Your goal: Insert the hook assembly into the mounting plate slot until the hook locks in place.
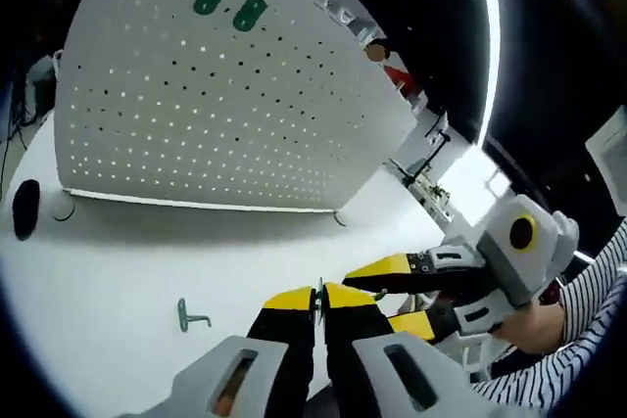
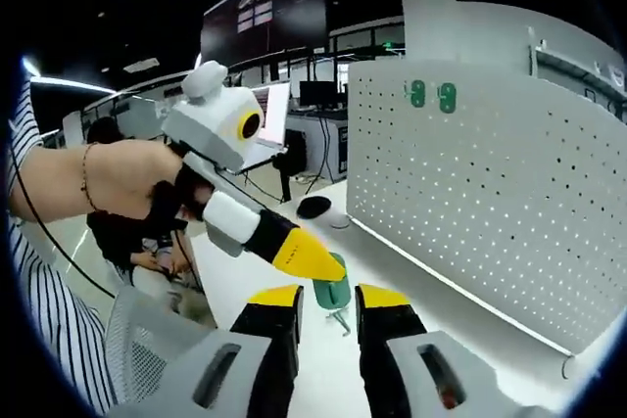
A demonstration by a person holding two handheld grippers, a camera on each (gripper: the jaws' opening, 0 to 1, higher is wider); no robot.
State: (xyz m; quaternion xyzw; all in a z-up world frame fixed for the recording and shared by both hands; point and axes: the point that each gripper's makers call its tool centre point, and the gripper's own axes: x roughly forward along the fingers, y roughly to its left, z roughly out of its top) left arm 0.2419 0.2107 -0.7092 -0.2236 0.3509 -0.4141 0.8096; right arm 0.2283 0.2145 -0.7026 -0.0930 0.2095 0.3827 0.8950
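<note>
We judge the insertion not yet begun — our left claw (image 1: 319, 312) pinches a green hook piece (image 2: 332, 291) above the surface (image 1: 127, 261), the right claw (image 2: 328, 302) stands narrowly parted beside it, well short of the upright pegboard (image 1: 225, 105) — another hook (image 1: 191, 316) lies loose.

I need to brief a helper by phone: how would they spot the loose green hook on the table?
Start at the big white pegboard standing on the white table. In front of its lower edge, in the left gripper view, a small green hook lies alone on the tabletop. Unlike the two green oval plates mounted high on the board, it lies flat on the table, thin and bent.
</note>
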